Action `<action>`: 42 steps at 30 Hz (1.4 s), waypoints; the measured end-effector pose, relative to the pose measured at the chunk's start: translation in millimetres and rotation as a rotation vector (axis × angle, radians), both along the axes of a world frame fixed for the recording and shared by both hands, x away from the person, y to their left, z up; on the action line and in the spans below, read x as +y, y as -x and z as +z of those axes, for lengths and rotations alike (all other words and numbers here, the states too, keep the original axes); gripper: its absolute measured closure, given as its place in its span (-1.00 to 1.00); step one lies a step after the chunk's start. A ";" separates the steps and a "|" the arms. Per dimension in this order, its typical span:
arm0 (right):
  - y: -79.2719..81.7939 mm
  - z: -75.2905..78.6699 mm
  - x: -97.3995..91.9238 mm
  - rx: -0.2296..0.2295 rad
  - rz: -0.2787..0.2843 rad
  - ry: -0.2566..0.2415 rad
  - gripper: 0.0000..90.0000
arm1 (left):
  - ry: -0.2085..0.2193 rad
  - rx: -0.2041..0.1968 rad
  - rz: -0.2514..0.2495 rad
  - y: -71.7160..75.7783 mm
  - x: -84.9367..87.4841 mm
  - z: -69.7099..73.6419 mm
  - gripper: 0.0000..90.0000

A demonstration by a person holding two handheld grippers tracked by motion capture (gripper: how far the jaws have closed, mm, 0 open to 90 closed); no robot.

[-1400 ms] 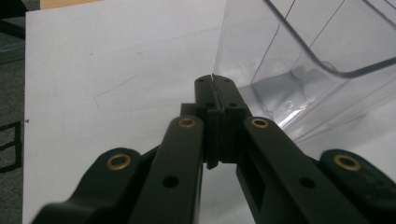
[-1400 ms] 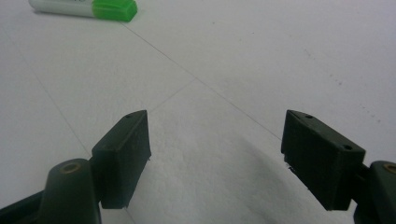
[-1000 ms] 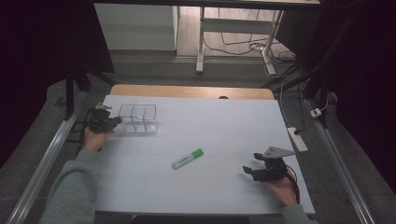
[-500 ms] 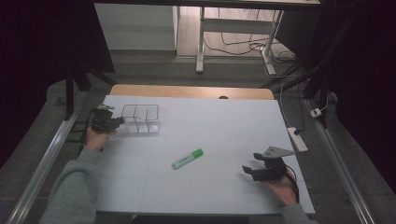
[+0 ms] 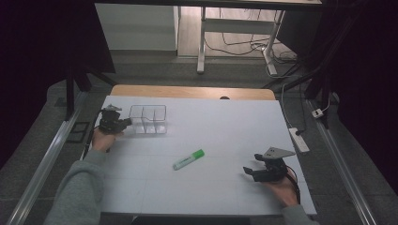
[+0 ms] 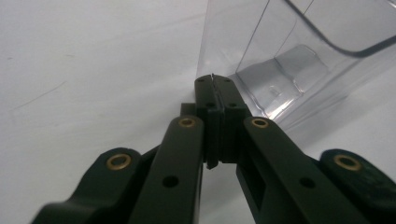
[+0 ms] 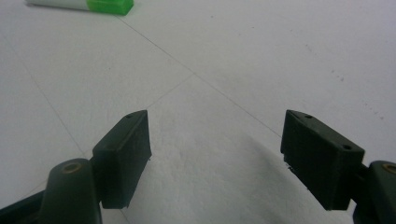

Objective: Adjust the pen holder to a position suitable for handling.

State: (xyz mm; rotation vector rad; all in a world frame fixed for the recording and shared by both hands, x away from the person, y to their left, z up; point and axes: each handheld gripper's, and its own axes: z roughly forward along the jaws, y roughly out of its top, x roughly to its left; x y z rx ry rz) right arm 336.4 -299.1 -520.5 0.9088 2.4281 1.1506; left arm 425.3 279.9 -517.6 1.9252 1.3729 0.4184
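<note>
No readable text, labels, brand marks, nos. or signs are showing anywhere in these views. The white-barrelled highlighter pen w/ green cap is lying on the white table cover w/ no legible print; any marking on it is too small to tell. The clear plastic compartment tray is showing bare walls, no sticker. The black gripper jaws are carrying brass rivets and holes, no lettering.
</note>
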 end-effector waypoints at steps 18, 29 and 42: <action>-0.5 -1.7 0.2 0.005 0.001 0.007 -0.47 | 0.001 -0.007 -0.049 -13.8 -30.4 3.0 0.98; -0.5 -2.1 0.4 0.006 0.006 0.007 -0.46 | 0.011 -0.006 -0.080 -21.5 -52.8 4.5 0.98; -0.6 -2.3 1.2 0.009 0.007 0.008 -0.47 | 0.011 -0.004 -0.123 -22.3 -69.2 6.6 0.98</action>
